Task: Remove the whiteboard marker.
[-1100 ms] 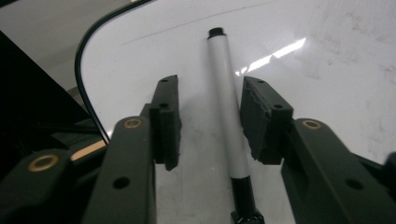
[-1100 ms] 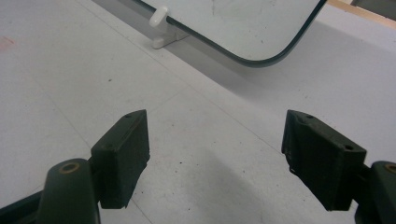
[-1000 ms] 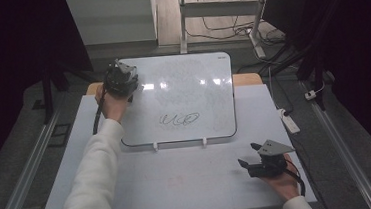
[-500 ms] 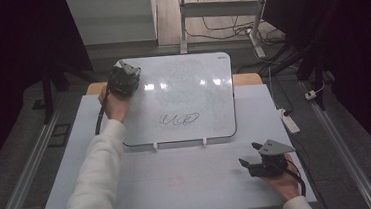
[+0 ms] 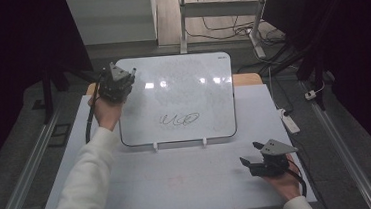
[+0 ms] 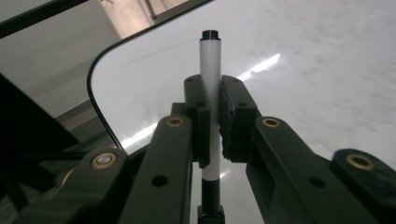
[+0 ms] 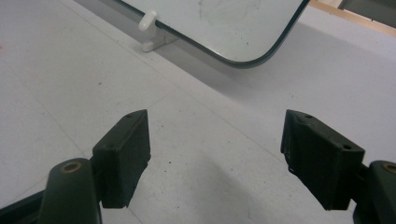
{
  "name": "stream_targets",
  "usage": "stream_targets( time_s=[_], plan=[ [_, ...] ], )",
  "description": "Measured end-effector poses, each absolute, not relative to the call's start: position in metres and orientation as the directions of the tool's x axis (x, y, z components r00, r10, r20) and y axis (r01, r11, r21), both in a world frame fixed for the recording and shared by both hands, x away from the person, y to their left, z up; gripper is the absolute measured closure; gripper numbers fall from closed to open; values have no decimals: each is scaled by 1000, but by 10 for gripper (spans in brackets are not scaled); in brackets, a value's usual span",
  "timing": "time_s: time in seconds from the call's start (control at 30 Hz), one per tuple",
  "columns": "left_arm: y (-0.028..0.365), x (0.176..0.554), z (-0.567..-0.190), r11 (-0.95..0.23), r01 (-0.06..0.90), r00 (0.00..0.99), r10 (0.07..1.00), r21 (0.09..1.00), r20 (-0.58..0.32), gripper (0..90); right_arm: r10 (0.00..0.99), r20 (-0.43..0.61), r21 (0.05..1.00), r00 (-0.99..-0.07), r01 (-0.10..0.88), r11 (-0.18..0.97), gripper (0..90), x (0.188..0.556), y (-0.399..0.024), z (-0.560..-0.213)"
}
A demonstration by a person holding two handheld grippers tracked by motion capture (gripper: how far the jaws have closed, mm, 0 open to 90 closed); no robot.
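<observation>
The left gripper is held far out at the upper left in the high view, at the end of a long, almost straight arm in a white sleeve; the left hand wraps its body from below. In the left gripper view its jaws are pressed tight together around a slim white shaft. The right gripper rests low at the near right, its hand behind it, jaws spread wide with nothing between them.
</observation>
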State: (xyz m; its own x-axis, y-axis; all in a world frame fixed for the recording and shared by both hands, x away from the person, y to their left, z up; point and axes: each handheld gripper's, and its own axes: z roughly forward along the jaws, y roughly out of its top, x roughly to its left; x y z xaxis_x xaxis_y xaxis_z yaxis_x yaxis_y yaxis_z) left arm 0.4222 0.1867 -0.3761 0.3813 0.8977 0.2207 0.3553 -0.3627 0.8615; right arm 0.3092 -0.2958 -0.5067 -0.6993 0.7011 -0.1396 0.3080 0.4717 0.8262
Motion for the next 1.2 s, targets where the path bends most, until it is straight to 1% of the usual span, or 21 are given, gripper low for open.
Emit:
stream_targets(
  time_s=[0.1,0.17,0.27,0.33,0.37,0.4,0.5,0.53,0.57,0.67,0.73,0.83,0.87,1.03,1.1,1.17,1.2],
  plan=[
    [187,403,-378,-349,328,423,885,878,193,815,698,-131,846,-704,288,449,236,309,-296,-506],
    [187,390,-381,-349,312,453,872,884,184,815,698,-123,850,-706,288,441,236,309,-296,-506],
    [186,373,-387,-329,294,505,850,898,146,815,692,-86,860,-717,297,414,237,310,-295,-505],
    [185,363,-391,-310,290,540,834,905,113,815,692,-79,860,-718,301,411,237,310,-295,-504],
    [184,353,-396,-280,290,567,820,915,71,815,689,-63,861,-722,310,404,237,310,-294,-504],
    [184,353,-396,-280,290,567,820,915,71,815,688,-55,862,-724,314,399,238,311,-293,-503],
    [178,335,-406,-245,290,619,785,925,14,815,678,-29,859,-735,329,393,239,311,-288,-502],
    [178,335,-406,-245,290,619,785,925,14,815,672,-19,859,-740,332,390,239,311,-285,-501],
    [174,328,-412,-224,295,645,764,929,-21,815,665,-8,860,-747,335,386,241,312,-282,-501],
    [168,323,-419,-221,300,669,743,928,-40,815,648,14,861,-762,339,380,241,311,-275,-499],
    [160,318,-425,-223,301,687,725,927,-49,815,614,34,862,-789,333,381,242,308,-262,-494],
    [147,314,-432,-222,307,715,696,926,-70,815,588,41,865,-808,323,383,243,305,-251,-490],
    [138,311,-436,-224,307,731,678,925,-79,815,583,44,866,-811,322,383,244,304,-247,-488],
    [116,308,-444,-255,303,760,646,918,-72,815,565,66,870,-822,325,371,259,304,-233,-484],
    [105,307,-447,-270,299,774,630,915,-67,815,549,74,871,-832,323,371,277,304,-220,-481],
    [94,306,-450,-281,296,787,613,913,-67,814,546,76,868,-834,325,375,281,304,-215,-480],
    [90,305,-451,-289,291,792,607,912,-60,815,532,93,869,-841,330,370,295,305,-206,-479]
  ],
)
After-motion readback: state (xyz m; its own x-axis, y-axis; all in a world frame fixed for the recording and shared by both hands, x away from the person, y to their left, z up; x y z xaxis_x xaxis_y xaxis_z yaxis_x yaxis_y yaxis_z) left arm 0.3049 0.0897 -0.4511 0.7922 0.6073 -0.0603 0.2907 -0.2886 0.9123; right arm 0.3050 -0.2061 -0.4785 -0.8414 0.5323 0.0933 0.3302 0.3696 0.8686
